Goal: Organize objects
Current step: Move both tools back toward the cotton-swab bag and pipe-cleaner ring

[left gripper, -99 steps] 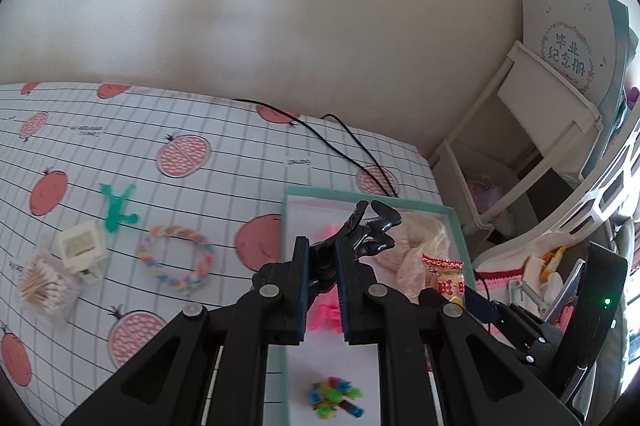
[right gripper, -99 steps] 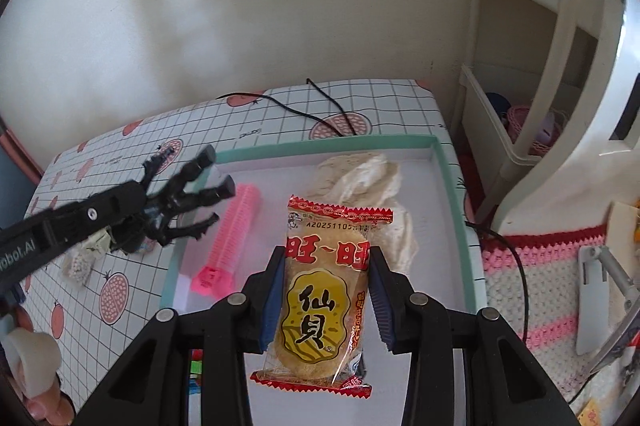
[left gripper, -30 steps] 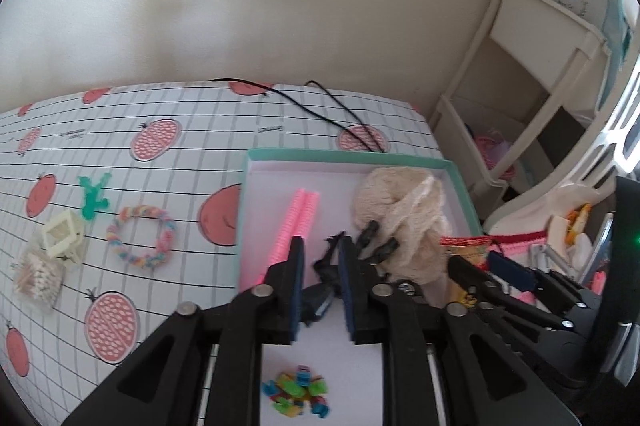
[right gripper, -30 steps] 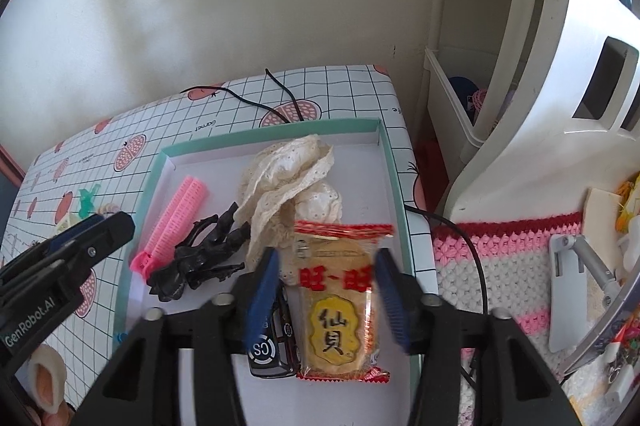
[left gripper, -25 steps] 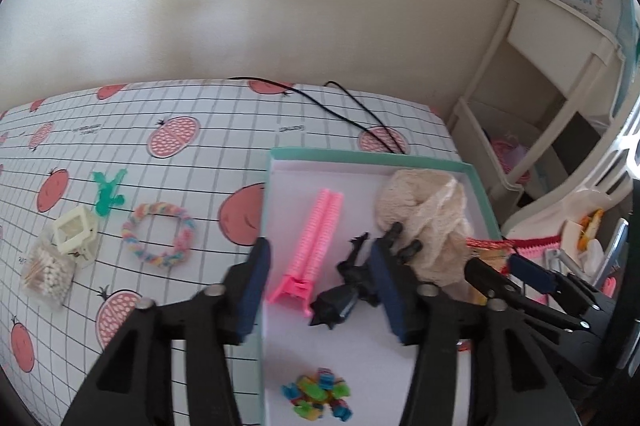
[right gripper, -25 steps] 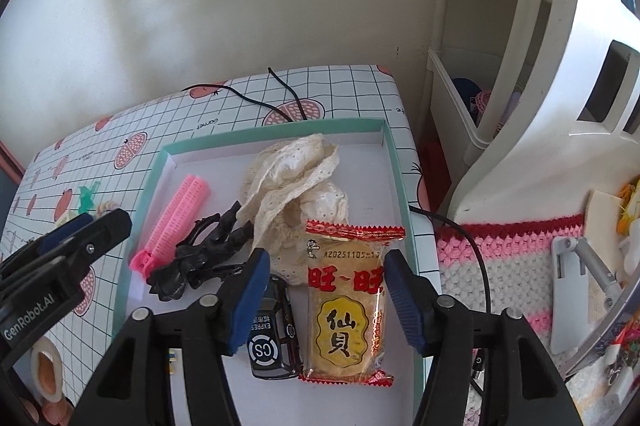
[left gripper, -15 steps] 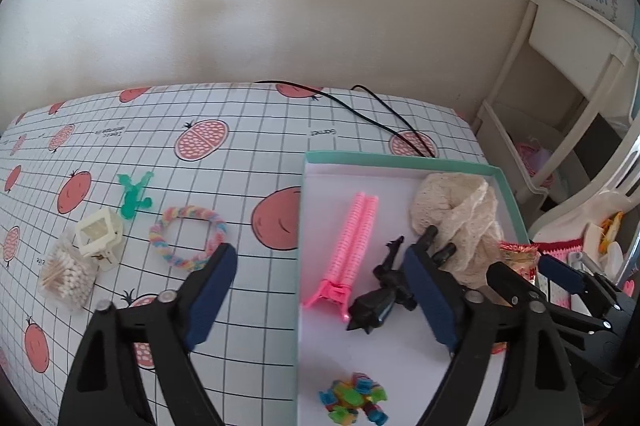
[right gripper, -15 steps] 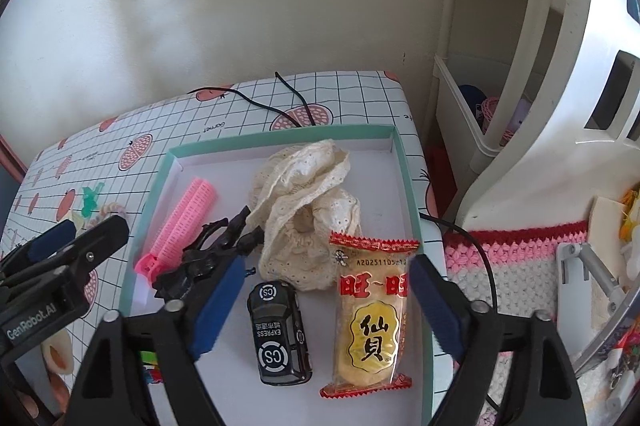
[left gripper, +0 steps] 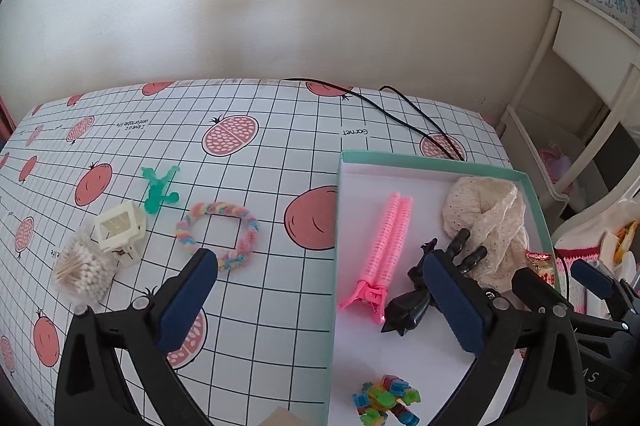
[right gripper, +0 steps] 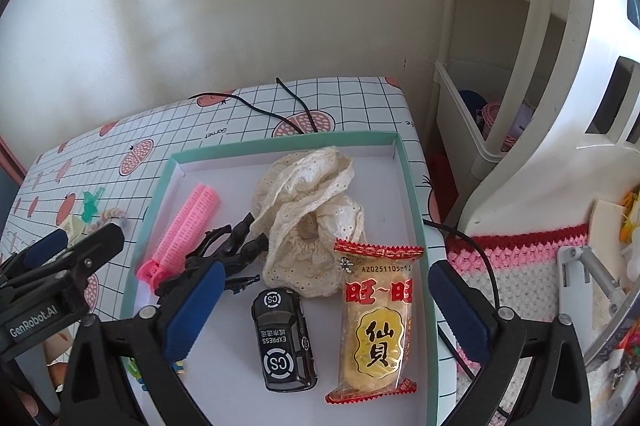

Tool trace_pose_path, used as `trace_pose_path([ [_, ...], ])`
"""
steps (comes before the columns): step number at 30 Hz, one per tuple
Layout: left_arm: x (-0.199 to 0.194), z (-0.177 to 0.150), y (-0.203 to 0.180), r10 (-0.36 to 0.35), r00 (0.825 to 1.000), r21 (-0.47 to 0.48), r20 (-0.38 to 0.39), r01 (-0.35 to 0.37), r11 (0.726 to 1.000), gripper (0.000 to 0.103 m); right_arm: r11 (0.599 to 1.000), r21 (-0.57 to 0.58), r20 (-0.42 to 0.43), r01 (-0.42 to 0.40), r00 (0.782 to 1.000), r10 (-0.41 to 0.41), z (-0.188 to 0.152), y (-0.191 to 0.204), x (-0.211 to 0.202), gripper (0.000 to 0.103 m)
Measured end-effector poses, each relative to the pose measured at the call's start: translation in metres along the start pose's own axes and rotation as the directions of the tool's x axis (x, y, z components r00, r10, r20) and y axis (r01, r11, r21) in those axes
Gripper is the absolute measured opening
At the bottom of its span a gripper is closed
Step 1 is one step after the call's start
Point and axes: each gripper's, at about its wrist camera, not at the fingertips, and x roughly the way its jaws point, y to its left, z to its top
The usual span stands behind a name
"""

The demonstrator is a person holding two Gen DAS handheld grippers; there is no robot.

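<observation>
A teal-rimmed white tray (left gripper: 436, 162) (right gripper: 280, 144) holds a pink hair roller clip (left gripper: 386, 248) (right gripper: 182, 230), a black claw clip (left gripper: 416, 296) (right gripper: 224, 250), a cream lace cloth (left gripper: 488, 222) (right gripper: 312, 210), a black toy car (right gripper: 282, 340), a rice cracker packet (right gripper: 378, 318) and small coloured clips (left gripper: 386, 400). My left gripper (left gripper: 324, 300) is open and empty above the tray's left edge. My right gripper (right gripper: 324, 306) is open and empty above the car and packet. On the tablecloth lie a rainbow braided ring (left gripper: 218, 234), a green figure (left gripper: 158, 188), a cream lantern piece (left gripper: 120, 230) and a bag of cotton swabs (left gripper: 82, 268).
A black cable (left gripper: 400, 118) runs across the back of the table to the wall. A white shelf unit (right gripper: 520, 74) stands right of the table. A crocheted red, pink and white cover (right gripper: 516, 266) lies beside the tray's right edge.
Both grippers have opened wide and pulled back. The left one let go of the black claw clip in the tray; the right one let go of the rice cracker packet.
</observation>
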Motion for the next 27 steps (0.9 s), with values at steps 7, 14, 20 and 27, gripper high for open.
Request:
trace_pose_path([
  [7, -0.001, 0.001, 0.003, -0.007, 1.0, -0.003, -0.001, 0.007, 1.0, 0.102, 1.0, 0.005, 0.012, -0.003, 1.0, 0.003, 0.005, 0.005, -0.004, 0.103],
  [14, -0.015, 0.007, 0.025, -0.014, 1.0, -0.006, 0.008, 0.014, 1.0, 0.102, 0.999, -0.017, 0.043, -0.04, 0.998, 0.041, 0.016, 0.038, -0.011, 0.103],
  [20, -0.036, 0.017, 0.077, 0.027, 0.999, -0.067, 0.04, -0.024, 0.997, 0.102, 0.993, -0.079, 0.048, -0.084, 0.995, 0.088, 0.025, 0.093, -0.013, 0.103],
  [27, -0.045, 0.02, 0.146, 0.073, 0.997, -0.149, 0.035, -0.067, 0.987, 0.102, 0.978, -0.161, 0.039, -0.132, 0.989, 0.14, 0.026, 0.159, -0.01, 0.103],
])
